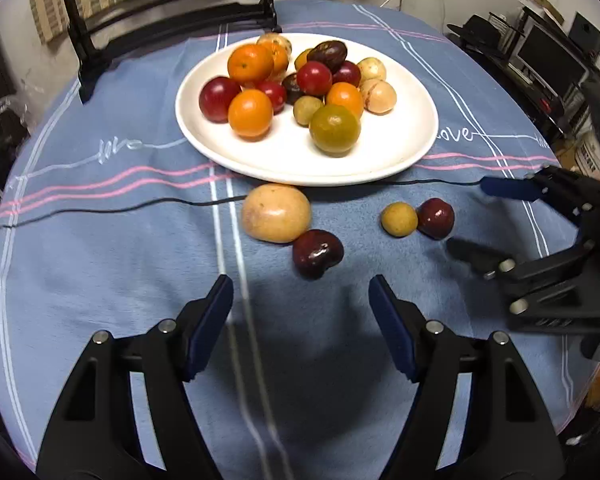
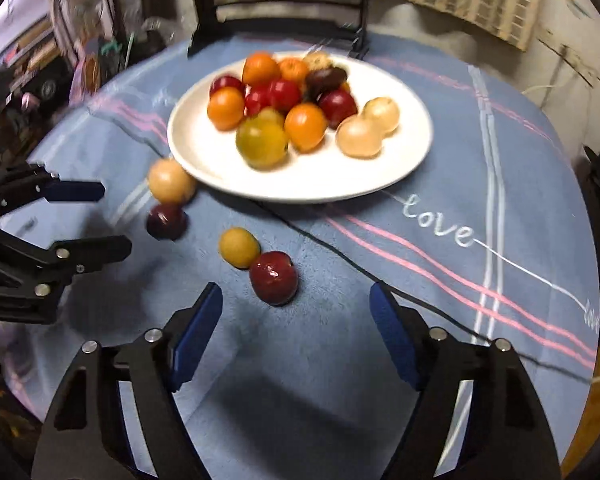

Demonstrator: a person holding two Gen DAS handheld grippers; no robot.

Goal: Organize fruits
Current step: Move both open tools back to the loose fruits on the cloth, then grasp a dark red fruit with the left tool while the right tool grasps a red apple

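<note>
Fruits, round and glossy, heap on a smooth white plate (image 1: 400, 152); four lie loose on the desk's fuzzy blue cloth (image 1: 100, 240). Left gripper (image 1: 300, 296) and right gripper (image 2: 296, 304) tilt downward, jaws parted, empty.

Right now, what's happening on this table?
A person holds two handheld grippers over a blue striped tablecloth, sorting fruit. Most fruit already sits on the round white plate. Four pieces lie loose on the cloth: a large tan fruit, a dark red plum, a small yellow fruit and a second dark red plum. The left gripper and right gripper are both open, holding nothing, each near a plum.
</note>
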